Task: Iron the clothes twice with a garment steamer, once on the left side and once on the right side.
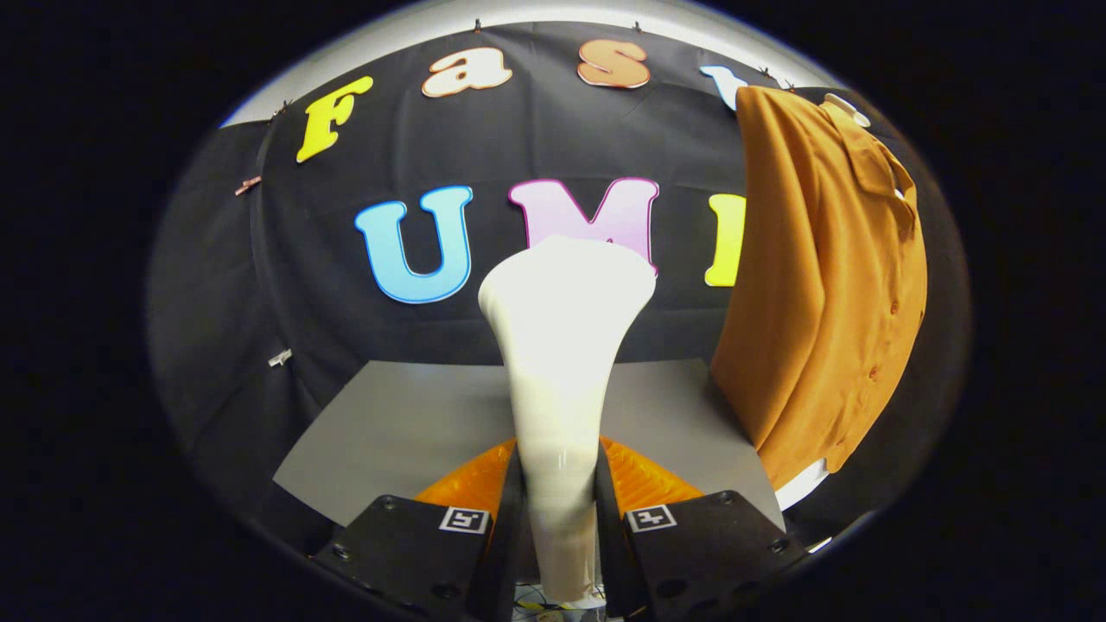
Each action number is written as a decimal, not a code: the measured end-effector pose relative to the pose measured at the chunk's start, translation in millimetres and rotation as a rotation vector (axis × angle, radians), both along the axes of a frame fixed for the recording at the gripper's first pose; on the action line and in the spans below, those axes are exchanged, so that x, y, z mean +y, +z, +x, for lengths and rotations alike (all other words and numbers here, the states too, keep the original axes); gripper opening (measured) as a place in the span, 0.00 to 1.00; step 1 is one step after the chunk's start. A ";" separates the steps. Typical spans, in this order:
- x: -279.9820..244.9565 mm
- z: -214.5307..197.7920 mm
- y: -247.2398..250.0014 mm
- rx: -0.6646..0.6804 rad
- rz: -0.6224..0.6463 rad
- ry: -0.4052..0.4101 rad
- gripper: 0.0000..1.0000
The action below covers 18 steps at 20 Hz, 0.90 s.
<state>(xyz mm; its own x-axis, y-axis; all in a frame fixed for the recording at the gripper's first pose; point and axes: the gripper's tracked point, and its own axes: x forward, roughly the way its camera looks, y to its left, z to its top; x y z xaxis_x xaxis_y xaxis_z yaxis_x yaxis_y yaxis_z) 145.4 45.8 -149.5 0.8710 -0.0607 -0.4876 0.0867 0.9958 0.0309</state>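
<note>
No brand or readable writing on steamer or shirt; square black-and-white marker tags (467,520) on gripper body, no text. Grey tabletop (389,423) beyond fingers, to left. Gripper (557,492) jaws narrowed, both fingers (511,501) pressing on handle of white garment steamer (562,345). Steamer stands upright between them, wide head rising above and ahead of fingertips. Orange button-up shirt (821,294) hangs against booth wall, right of steamer head, apart from it, beyond fingers.
</note>
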 end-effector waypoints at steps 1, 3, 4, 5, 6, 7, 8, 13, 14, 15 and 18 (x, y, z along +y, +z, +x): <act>-1.3 -7.4 5.6 -0.016 0.004 -0.011 0.43; 0.8 -27.2 12.1 -0.027 0.012 -0.022 0.43; 0.6 -36.1 14.2 -0.030 0.015 -0.027 0.43; 2.8 -43.2 17.1 -0.037 0.020 -0.029 0.43; 3.8 -50.5 19.8 -0.043 0.023 -0.032 0.43; 3.6 -58.7 22.9 -0.051 0.022 -0.035 0.43; 2.7 -66.5 27.9 -0.062 0.019 -0.040 0.43; -14.2 -98.8 57.9 -0.145 -0.012 -0.063 0.43; -20.5 -103.9 63.5 -0.156 -0.016 -0.065 0.43; -30.3 -111.9 69.5 -0.167 -0.022 -0.074 0.43; -72.9 -121.2 86.1 -0.220 -0.032 -0.134 0.43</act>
<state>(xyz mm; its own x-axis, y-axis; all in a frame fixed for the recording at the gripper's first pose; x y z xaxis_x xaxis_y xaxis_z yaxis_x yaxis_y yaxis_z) 24.2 -27.1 -63.4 0.9389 -0.1948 -0.2836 0.2123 0.9767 0.0321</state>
